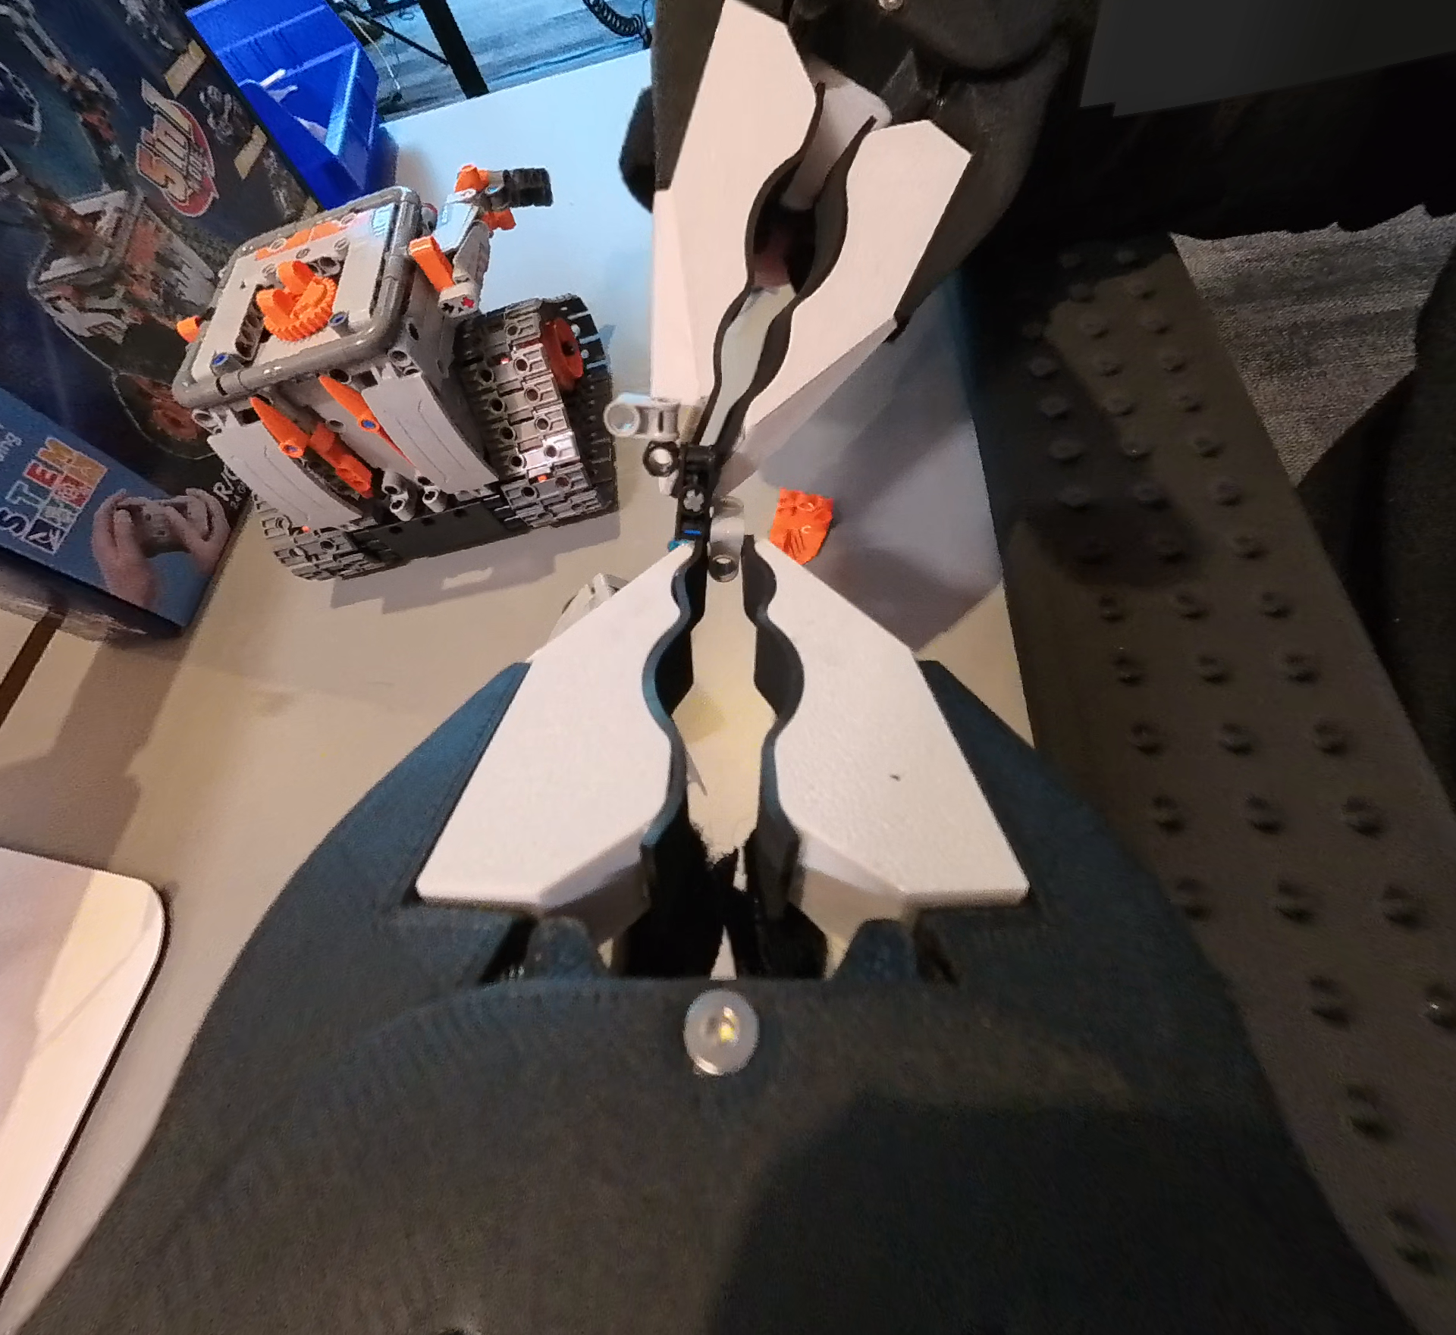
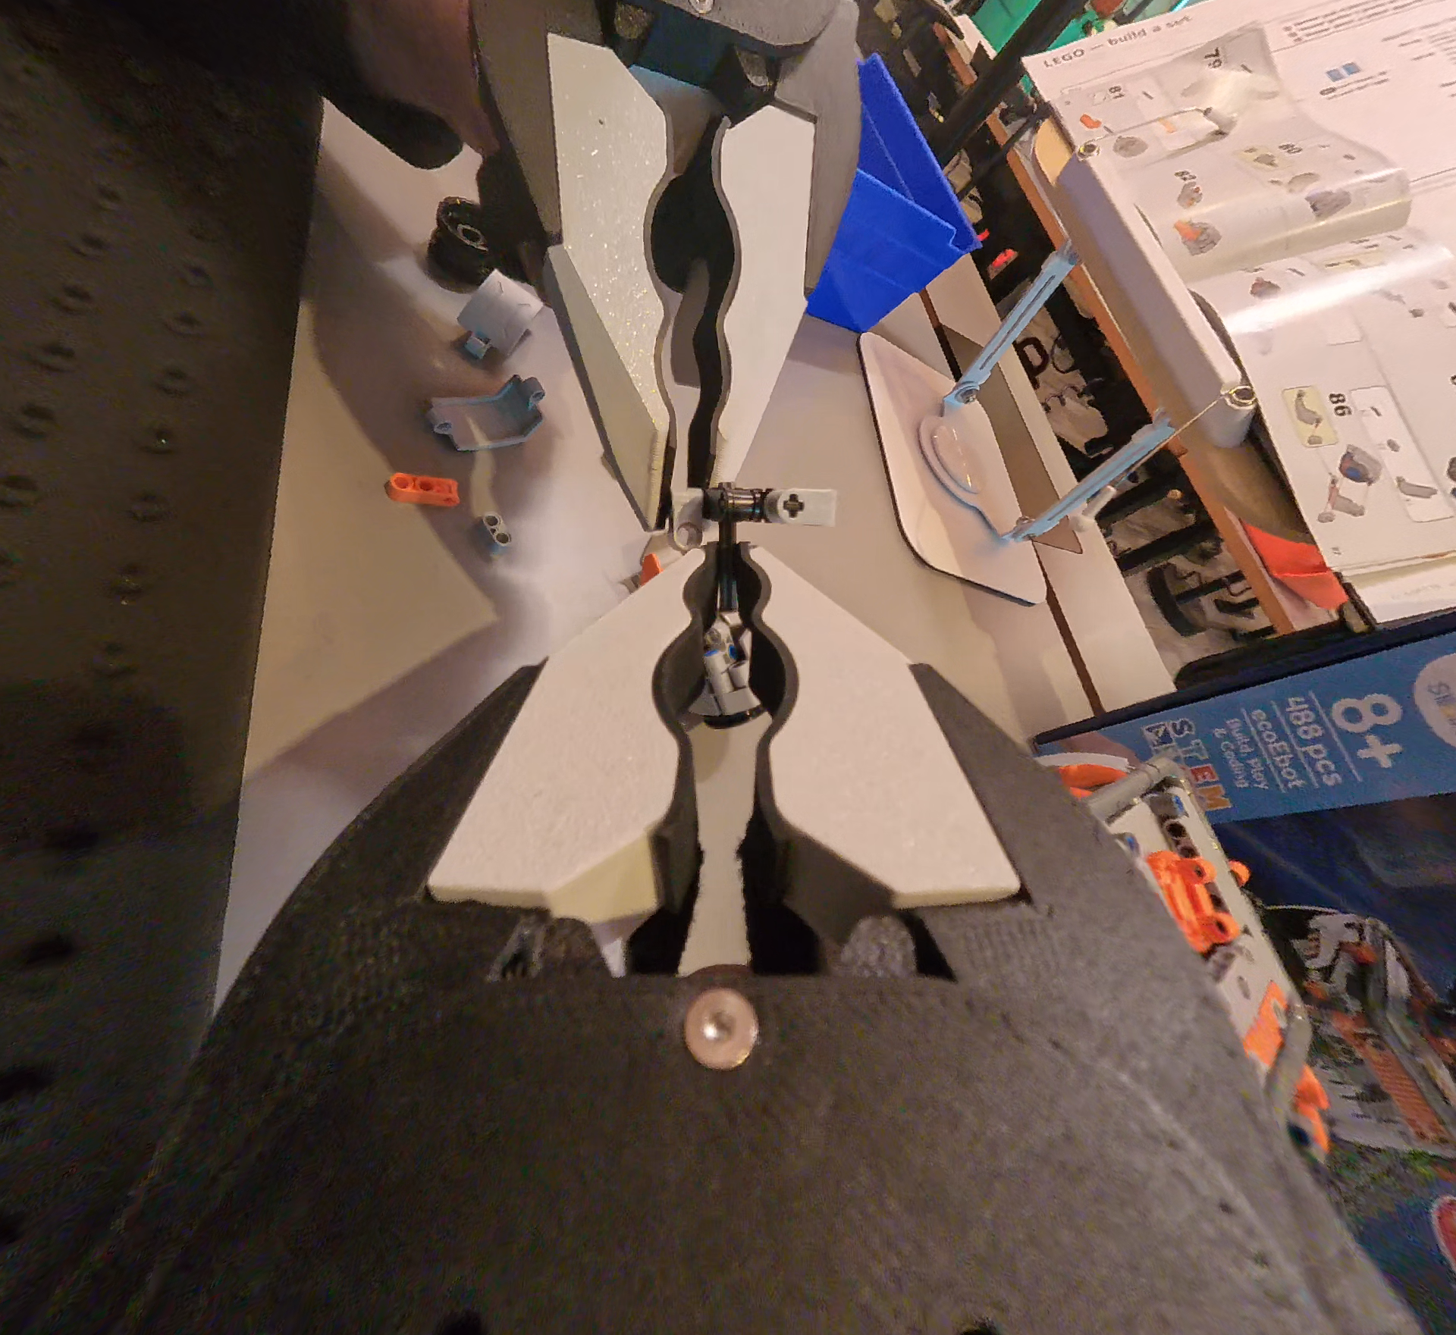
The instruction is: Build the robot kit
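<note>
1. Where both grippers meet tip to tip above the desk [image 1: 331, 675], left gripper [image 1: 709, 565] jaws pinch a small black-and-grey brick assembly [image 1: 693, 490].
2. Right gripper [image 2: 721, 557] jaws nearly closed on its black axle — tracked brick robot [image 1: 378, 383] nearby.

The two hand-held grippers meet tip to tip above the worktop [image 1: 276, 706], a small brick assembly [image 1: 692, 486] between them. Left of them stands a tracked brick robot [image 1: 394, 383], with the kit box [image 1: 94, 194] behind it and a storage bin [image 1: 299, 76] farther back.
</note>
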A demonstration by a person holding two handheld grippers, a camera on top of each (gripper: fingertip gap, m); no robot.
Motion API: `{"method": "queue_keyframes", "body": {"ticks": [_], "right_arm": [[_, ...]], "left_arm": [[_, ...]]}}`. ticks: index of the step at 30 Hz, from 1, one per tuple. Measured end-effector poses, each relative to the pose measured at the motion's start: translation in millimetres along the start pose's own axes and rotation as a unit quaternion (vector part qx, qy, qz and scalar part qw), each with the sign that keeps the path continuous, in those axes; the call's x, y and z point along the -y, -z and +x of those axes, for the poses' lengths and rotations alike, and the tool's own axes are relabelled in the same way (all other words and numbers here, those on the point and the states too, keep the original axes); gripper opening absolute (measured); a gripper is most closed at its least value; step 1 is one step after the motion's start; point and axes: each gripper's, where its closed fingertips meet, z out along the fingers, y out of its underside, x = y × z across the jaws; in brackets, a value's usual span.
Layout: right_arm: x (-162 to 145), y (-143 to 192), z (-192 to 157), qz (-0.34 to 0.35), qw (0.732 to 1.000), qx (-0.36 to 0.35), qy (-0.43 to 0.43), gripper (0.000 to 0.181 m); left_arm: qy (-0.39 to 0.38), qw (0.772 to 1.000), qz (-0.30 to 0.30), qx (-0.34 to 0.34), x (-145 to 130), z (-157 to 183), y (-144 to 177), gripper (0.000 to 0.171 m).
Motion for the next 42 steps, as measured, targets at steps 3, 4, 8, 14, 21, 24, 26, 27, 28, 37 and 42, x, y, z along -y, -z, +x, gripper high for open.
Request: {"method": "queue_keyframes", "body": {"ticks": [3,4,8,14,21,24,26,27,28,37,42], "right_arm": [[3.4,1.6,2.7,0.016,1.0,0.003,-0.023,0.0],[4.1,2.2,4.1,0.02,0.999,0.001,-0.028,0.001],[4.0,4.6,8.9,0.027,0.999,-0.005,-0.041,0.001],[4.3,5.4,10.2,0.028,0.999,-0.01,-0.039,0.001],[3.9,3.0,7.4,0.015,1.0,-0.015,-0.022,0.001],[4.9,2.2,5.1,0.011,1.0,-0.017,-0.01,0.001],[3.5,1.0,4.5,-0.001,1.0,-0.026,0.012,0.0],[2.5,0.5,4.4,-0.008,0.999,-0.031,0.022,0.0],[1.7,0.3,4.2,-0.014,0.999,-0.035,0.031,0.0],[-2.6,-2.2,4.9,-0.069,0.987,-0.084,0.119,0.001],[-4.4,-3.0,4.3,-0.081,0.985,-0.087,0.122,0.001]], "left_arm": [[0.006,1.0,0.011,-0.001,3.5,-0.3,1.5,0.007],[0.006,1.0,0.013,-0.001,4.2,-0.5,1.9,0.009],[0.011,1.0,0.022,-0.003,6.5,-0.1,4.3,0.017],[0.02,0.997,0.069,0.013,22.0,-9.9,23.0,0.014],[0.0,0.999,0.047,0.023,17.8,-7.6,13.6,0.003],[0.001,0.998,0.053,0.029,20.4,-9.5,13.7,0.001],[0.002,0.998,0.048,0.03,18.6,-10.0,12.7,0.003],[0.001,0.998,0.046,0.03,17.7,-9.7,12.2,0.003],[0.0,0.999,0.044,0.03,16.8,-9.0,11.4,0.002],[-0.019,0.998,0.03,0.045,12.1,-9.5,9.0,0.001],[-0.05,0.996,0.019,0.068,10.3,-9.6,8.1,0.0]]}}
